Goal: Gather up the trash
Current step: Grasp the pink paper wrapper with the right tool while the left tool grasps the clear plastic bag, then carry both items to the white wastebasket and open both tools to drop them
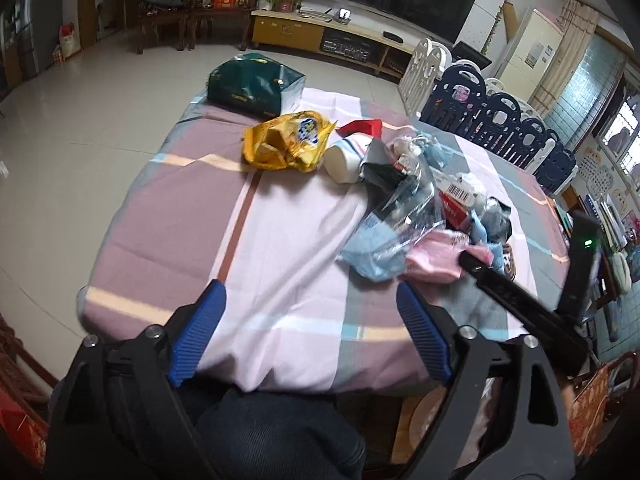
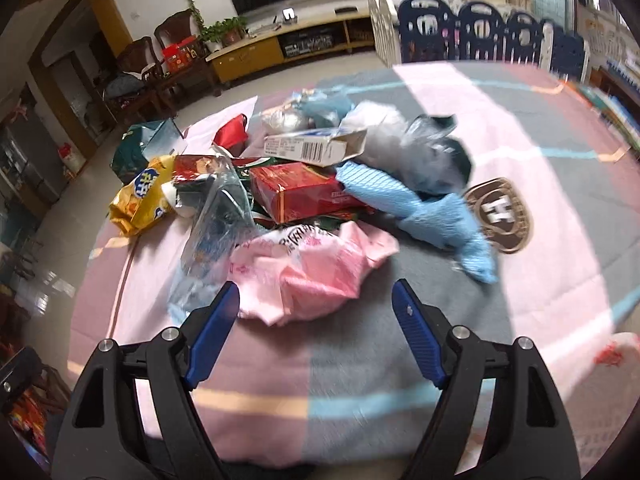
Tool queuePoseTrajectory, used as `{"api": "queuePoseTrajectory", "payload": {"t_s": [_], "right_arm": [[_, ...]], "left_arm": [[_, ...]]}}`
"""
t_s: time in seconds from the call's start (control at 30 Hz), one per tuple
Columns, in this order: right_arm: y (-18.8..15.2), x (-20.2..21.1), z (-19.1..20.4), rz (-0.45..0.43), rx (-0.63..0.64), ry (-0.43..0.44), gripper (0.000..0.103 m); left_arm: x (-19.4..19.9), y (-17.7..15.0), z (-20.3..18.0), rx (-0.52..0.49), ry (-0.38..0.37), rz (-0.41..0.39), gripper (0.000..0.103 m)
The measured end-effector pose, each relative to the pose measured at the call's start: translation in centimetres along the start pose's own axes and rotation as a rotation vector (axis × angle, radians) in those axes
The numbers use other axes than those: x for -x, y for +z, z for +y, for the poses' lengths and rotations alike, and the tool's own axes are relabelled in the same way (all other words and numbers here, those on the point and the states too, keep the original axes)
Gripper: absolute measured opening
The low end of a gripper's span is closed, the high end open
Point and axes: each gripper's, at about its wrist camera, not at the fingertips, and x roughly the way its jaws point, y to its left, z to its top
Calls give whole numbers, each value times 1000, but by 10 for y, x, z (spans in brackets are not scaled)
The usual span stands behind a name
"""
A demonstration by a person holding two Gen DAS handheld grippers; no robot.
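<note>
A heap of trash lies on the cloth-covered table [image 1: 280, 240]: a yellow snack bag [image 1: 286, 144], a white paper cup [image 1: 344, 158], clear plastic wrap [image 1: 404, 208], a pink plastic bag [image 2: 312, 276], a red box [image 2: 304, 192], blue cloth pieces [image 2: 424, 212] and a barcoded carton [image 2: 316, 146]. My left gripper [image 1: 310, 300] hangs open over the table's near edge, left of the heap, nothing between its blue pads. My right gripper [image 2: 314, 300] stands open just short of the pink bag, apart from it. The right gripper's black finger [image 1: 500, 284] shows beside the heap in the left wrist view.
A dark green paper bag [image 1: 252, 84] stands at the table's far end. A brown round coaster [image 2: 502, 216] lies right of the heap. A person's dark trouser leg [image 1: 272, 432] is under the left gripper. Chairs, a TV cabinet [image 1: 328, 36] and a play fence [image 1: 500, 120] stand beyond.
</note>
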Motion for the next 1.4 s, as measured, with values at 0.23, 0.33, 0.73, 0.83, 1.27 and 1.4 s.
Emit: {"api": "queuePoseTrajectory", "payload": {"t_s": [0.23,0.33,0.73,0.83,1.27,1.4], "right_arm": [[-9,-9,-20,55,-54,122,26],[-21,14,-36,50,-57,124,19],[-54,111,-95,-49,-79,67,19],[-56,123,-103,-60,-93,54,19],[-64,173,-93,-133,-42,66,19],[-70,194,-98,-154,-44,45,19]], "left_arm": [[-63,29,-43,-137,-46,55,90],[-97,28,-64,-197,-55,113,90],[-132,8,-100,-327,-56,146,30],[-105,0,-94,-289,-53,98,29],[16,-44,-86,-233,-28,-96,28],[42,-54,-94,-244,-64,-121,28]]}}
